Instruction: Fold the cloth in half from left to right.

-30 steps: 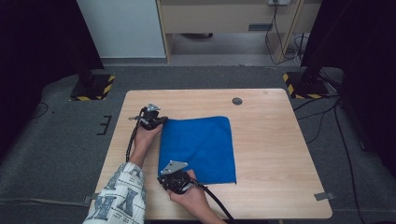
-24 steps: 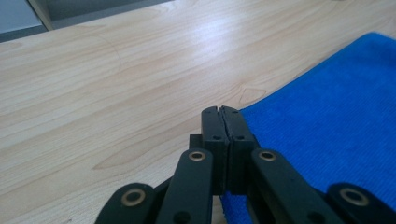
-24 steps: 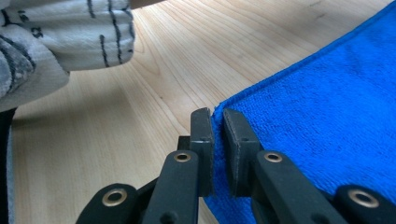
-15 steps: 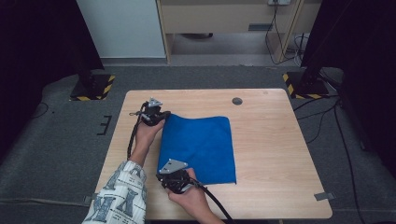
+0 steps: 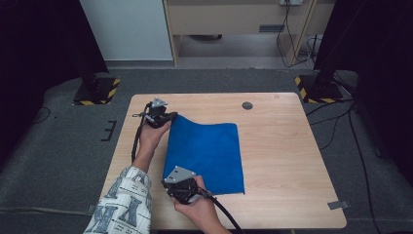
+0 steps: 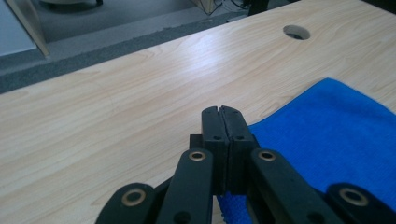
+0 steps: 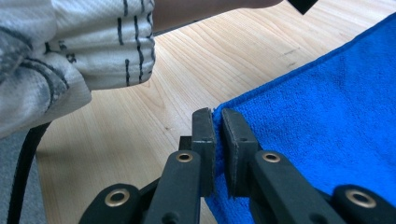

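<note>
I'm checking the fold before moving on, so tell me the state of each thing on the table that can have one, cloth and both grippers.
blue cloth: lying on the table, its left edge pinched at both corners and raised.
left gripper: shut on the cloth's far left corner.
right gripper: shut on the cloth's near left corner.
table: bare wood around the cloth.

The cloth (image 5: 207, 153) is blue, with a fine looped terry pile, soft and matt. The table (image 5: 287, 161) is pale wood-grain laminate, smooth with a faint sheen. The jaws are matt black plastic with brass-coloured rivets. The sleeve (image 7: 60, 51) is a waffle-textured knit fabric, white with dark print.
</note>
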Demonstrator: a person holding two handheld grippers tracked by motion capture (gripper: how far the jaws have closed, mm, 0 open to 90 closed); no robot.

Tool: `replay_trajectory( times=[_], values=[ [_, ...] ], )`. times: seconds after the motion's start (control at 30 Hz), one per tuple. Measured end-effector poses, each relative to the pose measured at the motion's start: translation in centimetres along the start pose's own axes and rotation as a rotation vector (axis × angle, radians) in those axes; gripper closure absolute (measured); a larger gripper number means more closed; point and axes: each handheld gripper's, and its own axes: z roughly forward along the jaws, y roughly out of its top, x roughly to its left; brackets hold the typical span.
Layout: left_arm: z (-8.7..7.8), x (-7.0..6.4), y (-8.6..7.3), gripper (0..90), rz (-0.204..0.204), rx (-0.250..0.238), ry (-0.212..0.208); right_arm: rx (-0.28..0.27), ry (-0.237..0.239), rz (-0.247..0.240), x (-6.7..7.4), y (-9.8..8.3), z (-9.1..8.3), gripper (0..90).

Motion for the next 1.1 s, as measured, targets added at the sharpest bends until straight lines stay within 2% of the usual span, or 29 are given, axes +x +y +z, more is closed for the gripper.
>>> replay_trajectory(
  times=[0.13,0.23,0.4,1.1],
  values=[
    [-0.4,0.0,0.4,89.4,0.007,-0.003,-0.004,-0.014,-0.007,-0.002,0.2,0.5,-0.3,84.9],
    [-0.5,0.2,0.4,89.5,0.015,0.017,-0.004,-0.030,-0.011,0.001,0.3,0.9,-0.5,85.3],
    [-0.7,0.6,0.4,89.5,0.002,0.010,-0.007,-0.042,-0.006,-0.002,0.7,1.2,-0.6,86.0],
    [-1.5,1.6,0.1,89.5,0.003,0.021,0.005,-0.056,0.007,-0.007,1.5,1.9,-0.2,87.3]
  ],
)
